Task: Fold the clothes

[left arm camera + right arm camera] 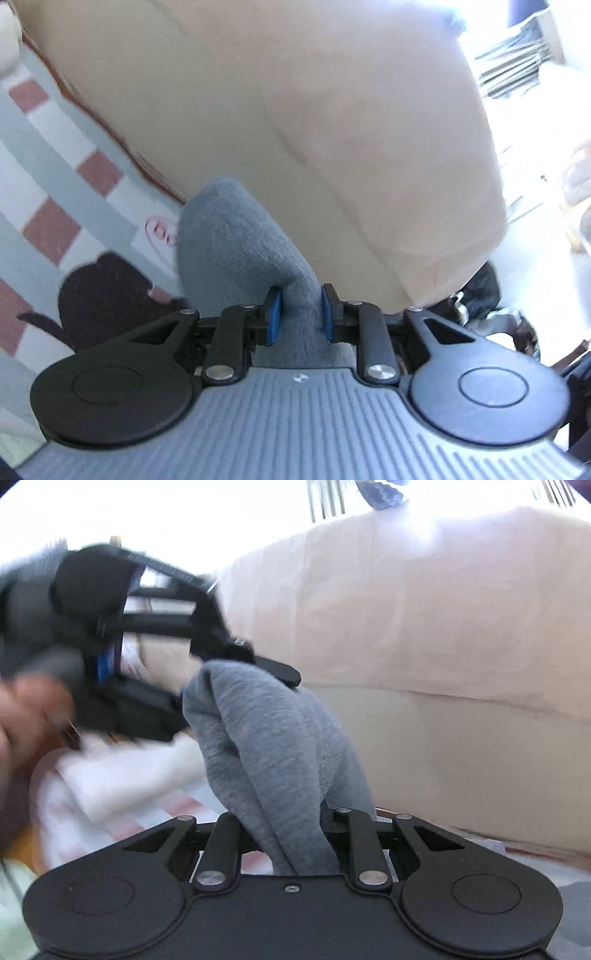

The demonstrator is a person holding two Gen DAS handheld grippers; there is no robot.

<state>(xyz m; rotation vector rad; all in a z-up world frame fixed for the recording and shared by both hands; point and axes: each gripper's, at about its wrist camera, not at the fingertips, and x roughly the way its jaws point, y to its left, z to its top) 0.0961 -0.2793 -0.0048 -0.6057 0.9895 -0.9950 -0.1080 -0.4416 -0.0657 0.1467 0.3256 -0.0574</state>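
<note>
Nearest the left wrist camera is the ribbed grey housing of the left gripper, flanked by its two black round pivot covers. Its jaws, faced with blue pads, are closed narrowly on a bunched fold of the grey knit garment. The fabric passes between the pads and rises forward of them in a rounded hump.

Beyond the garment stands a large beige cushion — it fills most of the upper field. To the left lies a checked cloth in pale green, white and dusty red. A dark cat-shaped figure is printed on it, just beside the garment.

In the right wrist view, the right gripper has the same grey knit garment running down between its finger linkages. The fingertips themselves are covered by fabric; the linkages stand drawn in, and the jaws are clamped on the garment. The fabric stretches up and to the left, where its other end meets the left gripper — blurred in this view. A hand is visible at the left edge, behind that gripper.

A folded white cloth lies below the left gripper, resting on the checked cloth. The beige cushion occupies the right half of this view, with a horizontal seam across it. The background above is overexposed, and no detail can be read there.
</note>
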